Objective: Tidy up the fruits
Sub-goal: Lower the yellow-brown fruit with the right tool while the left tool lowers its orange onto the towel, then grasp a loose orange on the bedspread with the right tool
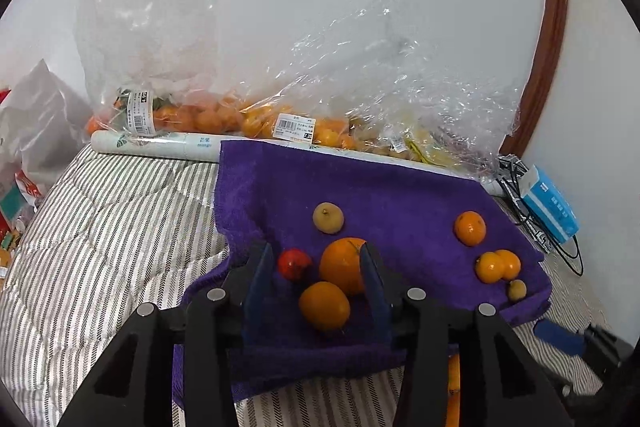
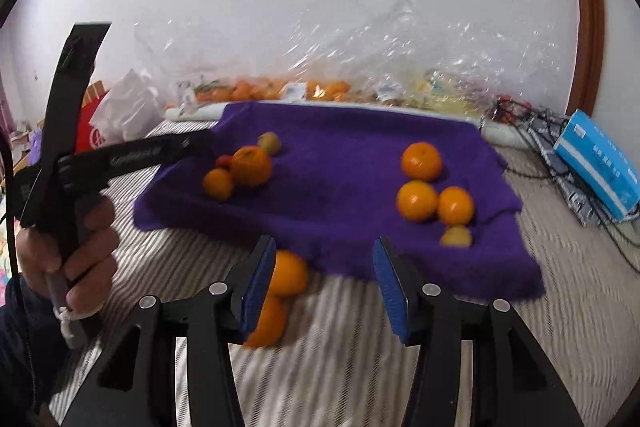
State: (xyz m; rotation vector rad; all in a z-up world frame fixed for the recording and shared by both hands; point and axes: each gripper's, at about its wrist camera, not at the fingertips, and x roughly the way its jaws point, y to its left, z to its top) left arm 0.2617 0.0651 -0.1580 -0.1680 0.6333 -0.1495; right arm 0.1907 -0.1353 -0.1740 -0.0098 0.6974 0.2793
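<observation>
Left wrist view: the left gripper [image 1: 318,277] is held open around a small orange [image 1: 324,305] on the purple towel [image 1: 400,195], not pressed. The right gripper [image 2: 324,285] is open and empty. If the orange is squeezed off-centre, it could be rolled against the big orange [image 1: 342,265].

My right wrist view is smeared throughout, so the fruit inside the clear plastic bags [image 2: 320,83] by the wall shows only as orange and yellow blots and the lettering on the blue tissue box [image 2: 600,163] cannot be read. My right gripper's [image 2: 325,283] left finger covers part of the two oranges [image 2: 280,291] on the striped bedding. In my left wrist view the large orange [image 1: 342,265] is partly behind my left gripper's [image 1: 318,279] right finger, and the bag labels [image 1: 294,129] are too small to read.
</observation>
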